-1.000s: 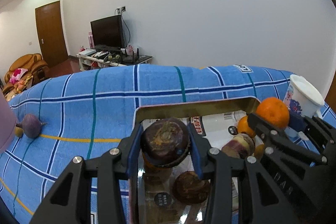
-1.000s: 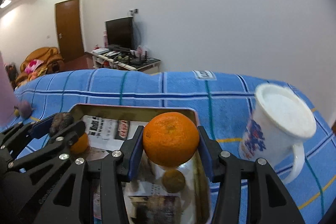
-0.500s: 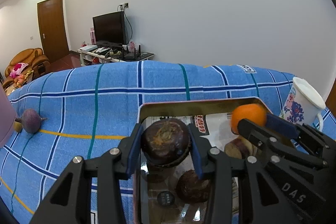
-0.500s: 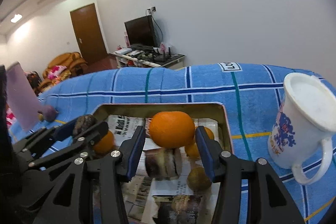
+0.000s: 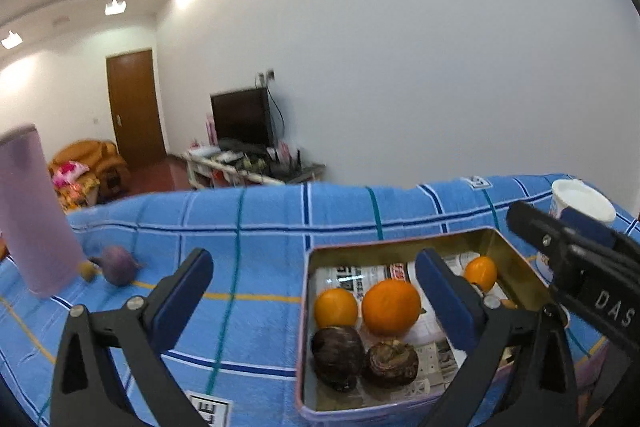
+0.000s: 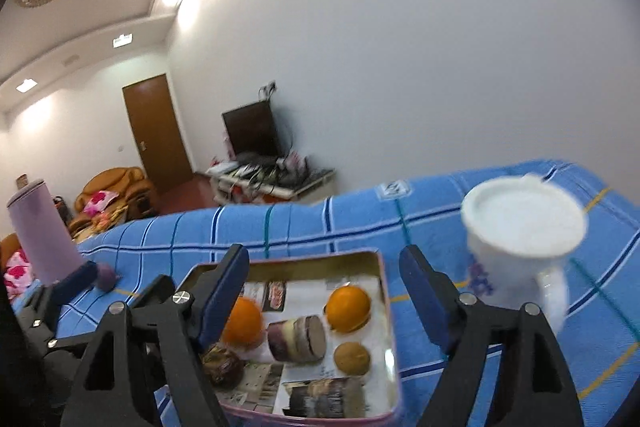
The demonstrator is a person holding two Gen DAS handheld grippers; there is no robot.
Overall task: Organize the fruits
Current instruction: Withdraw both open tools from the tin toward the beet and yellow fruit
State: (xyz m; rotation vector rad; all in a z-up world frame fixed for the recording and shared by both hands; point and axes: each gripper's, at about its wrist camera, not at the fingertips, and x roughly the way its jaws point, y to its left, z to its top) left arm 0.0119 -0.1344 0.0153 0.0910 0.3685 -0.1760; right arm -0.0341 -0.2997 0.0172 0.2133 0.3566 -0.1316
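Fruits are now lying loose in the metal tin [image 5: 400,241] on the blue checked cloth [image 5: 260,223], where a second ago two of them were clamped above it. The left gripper [image 5: 316,291] was pinching a dark purple fruit then; its fingers are now opening wide and holding nothing, and that dark purple fruit [image 5: 337,355] is resting on the newspaper lining [image 5: 348,277] at the tin's near left, touching a second brown-purple fruit [image 5: 392,363] beside it. The right gripper [image 6: 324,291] was gripping an orange; its fingers are also opening, spread apart with nothing pressed between them, and the orange [image 6: 347,308] is sitting in the tin below.

Going left to right in the left wrist view, a lilac tumbler [image 5: 36,211] is standing on the cloth, with a purple fruit [image 5: 118,265] just beside it, outside the tin. Inside the tin, a small orange [image 5: 335,307] is lying next to a larger orange [image 5: 391,306], and a third small orange [image 5: 480,273] is sitting toward the far right corner. In the right wrist view, a cut purple-and-white piece [image 6: 296,338] and a small tan fruit [image 6: 352,358] are also lying in the tin. A white mug [image 6: 520,239] with a blue pattern is standing just right of the tin.
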